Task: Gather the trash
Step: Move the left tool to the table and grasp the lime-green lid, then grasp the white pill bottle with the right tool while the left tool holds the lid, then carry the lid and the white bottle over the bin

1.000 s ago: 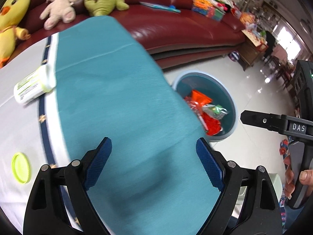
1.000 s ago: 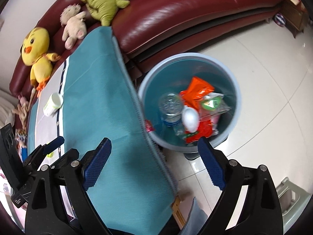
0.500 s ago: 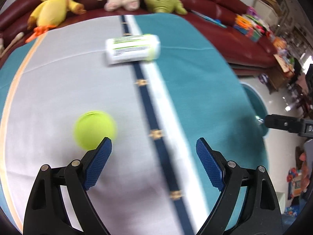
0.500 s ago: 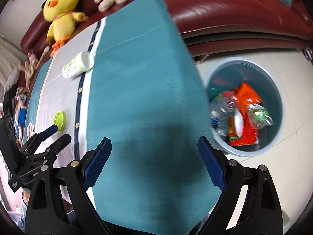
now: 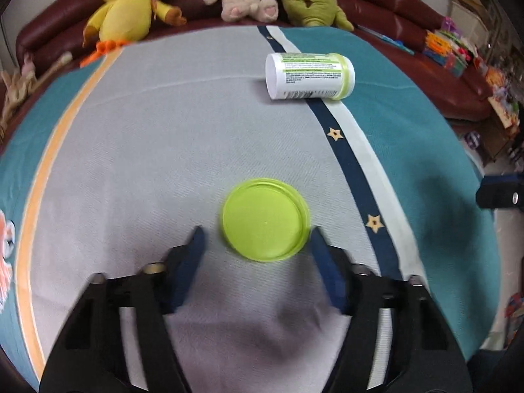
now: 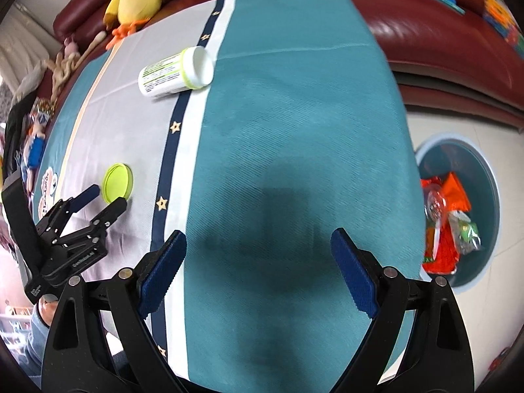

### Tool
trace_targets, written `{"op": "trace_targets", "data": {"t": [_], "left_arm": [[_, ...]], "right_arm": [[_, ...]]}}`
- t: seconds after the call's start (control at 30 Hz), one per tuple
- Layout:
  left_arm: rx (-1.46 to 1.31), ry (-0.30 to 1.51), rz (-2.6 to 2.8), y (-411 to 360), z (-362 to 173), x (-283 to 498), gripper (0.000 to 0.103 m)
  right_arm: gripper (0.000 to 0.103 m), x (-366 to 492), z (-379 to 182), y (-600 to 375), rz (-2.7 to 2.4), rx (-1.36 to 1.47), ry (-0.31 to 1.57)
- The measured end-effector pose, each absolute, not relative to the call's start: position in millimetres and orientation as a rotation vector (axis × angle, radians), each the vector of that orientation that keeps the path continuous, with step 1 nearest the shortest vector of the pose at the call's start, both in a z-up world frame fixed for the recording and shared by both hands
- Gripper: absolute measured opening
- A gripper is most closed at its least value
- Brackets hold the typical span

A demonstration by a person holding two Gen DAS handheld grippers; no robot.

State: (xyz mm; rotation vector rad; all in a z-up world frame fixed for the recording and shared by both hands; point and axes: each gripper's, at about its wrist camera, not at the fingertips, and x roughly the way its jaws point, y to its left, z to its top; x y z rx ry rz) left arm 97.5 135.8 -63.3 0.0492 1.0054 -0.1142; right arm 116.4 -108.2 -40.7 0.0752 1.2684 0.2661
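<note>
Both jaws now flanking lid (image 5: 265, 219)

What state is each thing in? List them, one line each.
Lid: flat on the tablecloth, off the bottle, not gripped.
Bottle: on its side, uncapped.
Trash bin: open, holding wrappers.
Left gripper: open around the lid.
Right gripper: open, empty.

Setting: home living room | Evidence: dark red leather sofa (image 6: 442, 42) curving across the frame top | plush toys (image 5: 131, 6) sitting along it at upper left | children's toys (image 5: 448, 52) lying at upper right | tiled floor (image 6: 458, 131) and waste bin (image 6: 491, 177) showing at right | tablecloth (image 5: 131, 147) covering the table
</note>
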Motion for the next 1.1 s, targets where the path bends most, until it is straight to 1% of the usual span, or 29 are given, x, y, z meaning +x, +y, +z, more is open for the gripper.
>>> {"op": "trace_targets", "data": {"t": [0.13,0.27,0.5,0.6,0.67,0.87,0.9,0.93,0.97,1.0,1.03,1.1], "left_arm": [[0.025,0.968,-0.104,144,-60,100,0.053],[-0.037,0.968,-0.107,161,-53,113,0.053],[-0.122,0.986,-0.119,183,-44,140,0.053],[-0.147,0.997,-0.114,191,-44,149,0.053],[-0.160,1.002,-0.109,196,-44,154,0.053],[-0.203,1.020,-0.089,214,-46,162,0.053],[-0.203,1.021,-0.086,215,-46,163,0.053],[-0.205,1.023,-0.083,216,-47,163,0.053],[-0.208,1.025,-0.080,217,-48,164,0.053],[-0.214,1.028,-0.077,218,-48,165,0.053],[-0.215,1.028,-0.075,218,-49,165,0.053],[-0.212,1.030,-0.073,216,-49,166,0.053]], "right_arm": [[0.086,135,-41,-89,0.284,-0.018,1.275],[0.086,165,-32,-60,0.322,-0.157,1.254],[0.086,216,-7,18,0.509,-0.541,1.111],[0.086,234,-5,44,0.569,-0.654,1.074],[0.086,244,-10,58,0.603,-0.724,1.060],[0.086,261,-48,79,0.676,-0.882,1.103],[0.084,263,-56,80,0.687,-0.895,1.115],[0.077,262,-61,79,0.693,-0.897,1.129],[0.075,264,-69,79,0.692,-0.904,1.147],[0.063,264,-73,81,0.688,-0.904,1.160],[0.056,265,-74,79,0.696,-0.871,1.177],[0.055,266,-72,74,0.674,-0.794,1.202]]}}
